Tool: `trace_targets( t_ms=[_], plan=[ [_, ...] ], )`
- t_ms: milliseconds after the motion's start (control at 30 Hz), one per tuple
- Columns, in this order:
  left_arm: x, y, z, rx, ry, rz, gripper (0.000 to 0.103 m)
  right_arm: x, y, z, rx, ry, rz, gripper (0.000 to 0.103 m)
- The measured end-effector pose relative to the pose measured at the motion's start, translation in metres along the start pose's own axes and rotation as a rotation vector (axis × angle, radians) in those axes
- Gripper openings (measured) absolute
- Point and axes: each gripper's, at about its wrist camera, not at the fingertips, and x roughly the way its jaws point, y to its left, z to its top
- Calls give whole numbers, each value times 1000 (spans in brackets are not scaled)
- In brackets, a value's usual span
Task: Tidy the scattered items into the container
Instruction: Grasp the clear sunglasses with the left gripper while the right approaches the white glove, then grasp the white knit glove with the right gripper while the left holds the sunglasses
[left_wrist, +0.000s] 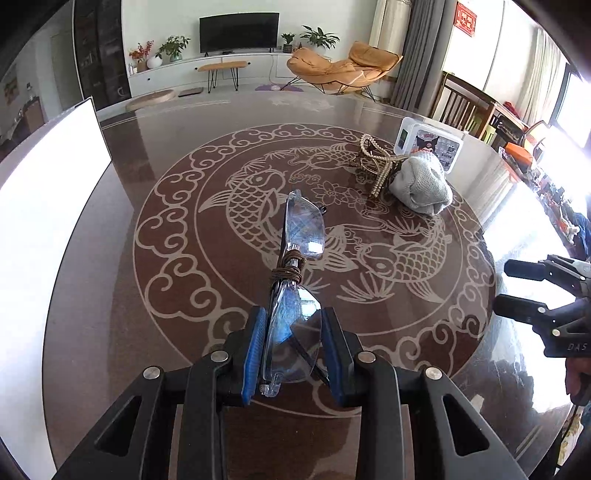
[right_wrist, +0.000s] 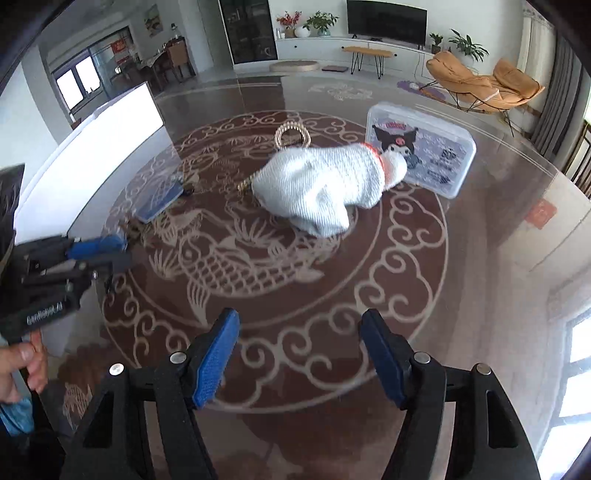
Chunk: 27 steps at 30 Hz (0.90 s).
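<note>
My left gripper is shut on one lens of clear rimless glasses with brown cord wound round the bridge; the other lens sticks out ahead, above the table. In the right wrist view the left gripper shows at the left with the glasses pointing away from it. My right gripper stands open with nothing between its blue pads, over the table short of a rolled pale grey sock. A pearl hair clip lies just behind the sock. A white flat-sided container stands at the table's left.
A clear lidded plastic box with a cartoon label lies touching the sock's far end. The round dark glass table has a fish pattern. The right gripper enters the left wrist view from the right edge. A wooden chair stands beyond the table.
</note>
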Motion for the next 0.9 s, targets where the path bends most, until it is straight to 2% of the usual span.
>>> trace_targets(
  t_ms=[67,133,200,300,367,467,567,667,700,767,833,900],
  plan=[
    [0,0,-1,-9,-17,-4,32,-19,-15,-14,96,-47,42,71],
    [1,0,0,-27,-26,-4,35,-33,-29,-4,203,-117,68,71],
    [1,-2,0,-36,-26,3,36,-36,-28,22,234,-183,67,71],
    [0,-3,-3,-35,-43,11,36,-27,-10,82,196,-236,47,71],
    [-1,-4,-5,-27,-56,14,37,-14,7,111,135,-237,5,71],
    [-1,-3,-5,-23,-58,11,37,27,22,131,105,-152,-70,70],
    [-4,3,-8,-31,-65,-16,37,37,0,112,176,-104,-148,70],
    [-5,11,-8,-66,-73,-61,38,18,-37,64,243,-66,-162,70],
    [-6,13,-8,-72,-75,-75,42,7,-46,48,242,-73,-165,70],
    [-5,11,-7,-60,-73,-91,53,-17,-62,20,258,-101,-107,71],
    [-3,8,-4,-41,-58,-72,71,-32,-72,3,279,-108,-62,71],
    [-1,8,-2,-31,-47,-63,72,-38,-72,-3,248,-107,-61,71]
  ],
)
